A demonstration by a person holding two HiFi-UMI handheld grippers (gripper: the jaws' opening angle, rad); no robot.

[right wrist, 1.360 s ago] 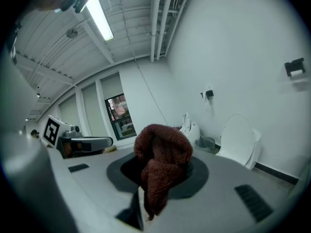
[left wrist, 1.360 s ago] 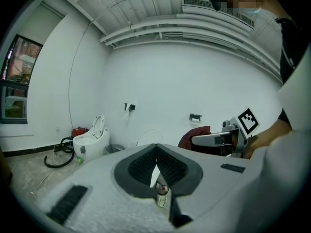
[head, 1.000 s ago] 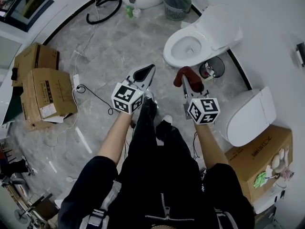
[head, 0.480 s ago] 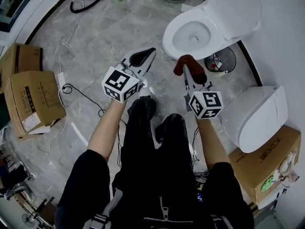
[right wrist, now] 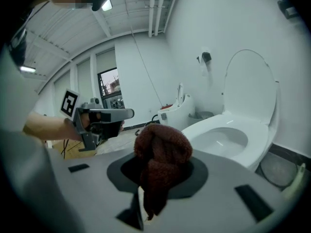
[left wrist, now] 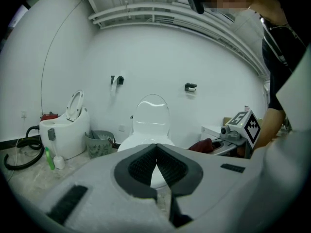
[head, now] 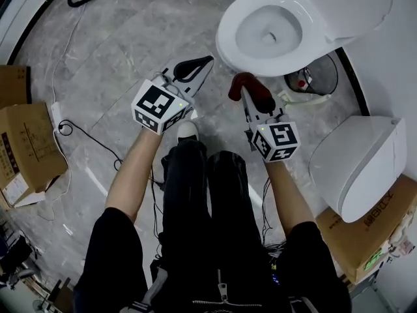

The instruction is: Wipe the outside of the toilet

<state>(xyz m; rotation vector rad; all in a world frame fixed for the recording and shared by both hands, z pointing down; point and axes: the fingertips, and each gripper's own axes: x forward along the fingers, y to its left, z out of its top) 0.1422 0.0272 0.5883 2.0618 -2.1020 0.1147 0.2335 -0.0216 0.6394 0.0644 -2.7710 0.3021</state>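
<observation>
A white toilet (head: 273, 28) with its lid up stands at the top of the head view, also in the left gripper view (left wrist: 148, 130) and the right gripper view (right wrist: 228, 140). My right gripper (head: 246, 91) is shut on a dark red cloth (head: 251, 89), which bunches between its jaws (right wrist: 163, 154) just short of the bowl's front rim. My left gripper (head: 195, 67) hangs to the left of the bowl, jaws together and empty (left wrist: 156, 161).
A second white toilet (head: 355, 162) with closed lid stands at the right, a cardboard box (head: 384, 240) behind it. A round dark bin (head: 313, 77) sits between the toilets. Boxes (head: 23, 142) and a cable (head: 85, 135) lie on the marble floor at left.
The view has closed in on the toilet: both grippers now sit nearer the bowl, and the cloth in the right gripper is close to its front rim.
</observation>
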